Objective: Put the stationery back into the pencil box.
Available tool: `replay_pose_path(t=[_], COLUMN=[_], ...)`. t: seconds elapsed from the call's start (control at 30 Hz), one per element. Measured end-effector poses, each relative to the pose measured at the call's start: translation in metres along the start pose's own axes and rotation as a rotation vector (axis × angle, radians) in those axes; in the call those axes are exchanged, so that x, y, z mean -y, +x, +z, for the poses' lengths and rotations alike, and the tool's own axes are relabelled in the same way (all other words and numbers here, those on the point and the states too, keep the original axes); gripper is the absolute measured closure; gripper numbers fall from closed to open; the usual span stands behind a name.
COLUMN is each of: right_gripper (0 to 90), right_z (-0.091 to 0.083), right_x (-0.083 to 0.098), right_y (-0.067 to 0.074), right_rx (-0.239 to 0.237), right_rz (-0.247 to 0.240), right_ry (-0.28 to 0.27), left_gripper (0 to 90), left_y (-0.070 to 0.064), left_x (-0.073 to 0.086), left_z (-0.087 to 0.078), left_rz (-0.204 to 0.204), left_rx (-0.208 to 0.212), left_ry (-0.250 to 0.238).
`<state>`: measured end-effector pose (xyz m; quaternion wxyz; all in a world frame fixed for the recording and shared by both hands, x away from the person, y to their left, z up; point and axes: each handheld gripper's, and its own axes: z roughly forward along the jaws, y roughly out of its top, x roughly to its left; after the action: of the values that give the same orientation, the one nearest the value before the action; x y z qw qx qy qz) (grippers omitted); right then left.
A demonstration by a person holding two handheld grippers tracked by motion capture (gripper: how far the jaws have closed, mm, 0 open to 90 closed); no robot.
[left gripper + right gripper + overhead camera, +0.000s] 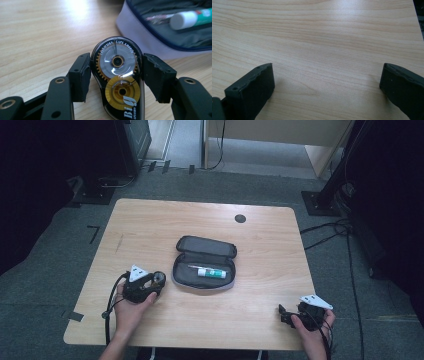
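A black correction tape dispenser (117, 62) with a clear gear window and a yellow wheel lies flat on the wooden table (150, 227). My left gripper (116, 75) is shut on it, one pad on each side. From the high view the left gripper (156, 282) sits just left of an open dark pencil case (186, 276). The case's grey rim (140, 35) is right behind the dispenser, and a white and green glue stick (213, 272) (190, 18) lies inside with a pen. My right gripper (284, 314) (327, 82) rests open at the table's near right corner, over bare wood.
A small black grommet (240, 218) marks the table's far side. Cables (330, 232) and a dark stand base (320, 202) lie on the carpet to the right, and another stand (95, 195) is at the far left. The right table edge (415, 15) is near my right gripper.
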<state>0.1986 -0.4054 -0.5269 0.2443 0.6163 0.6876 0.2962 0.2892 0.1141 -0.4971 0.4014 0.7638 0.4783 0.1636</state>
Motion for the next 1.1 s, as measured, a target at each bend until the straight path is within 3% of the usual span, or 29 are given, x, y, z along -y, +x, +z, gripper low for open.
replay_pose_path(t=[0.13, 1.1], right_gripper=[0.0, 0.0], right_z=[0.0, 0.0], right_x=[0.0, 0.0], right_y=[0.0, 0.0], right_rx=[-0.001, -0.001], right_rz=[0.002, 0.003], right_ry=[0.001, 0.001], left_gripper=[42.3, 42.4], left_y=[-0.004, -0.032], left_x=[-0.002, -0.037], left_z=[-0.004, -0.02], left_rz=[0.004, 0.05], left_rx=[0.04, 0.154], left_ry=[-0.041, -0.16])
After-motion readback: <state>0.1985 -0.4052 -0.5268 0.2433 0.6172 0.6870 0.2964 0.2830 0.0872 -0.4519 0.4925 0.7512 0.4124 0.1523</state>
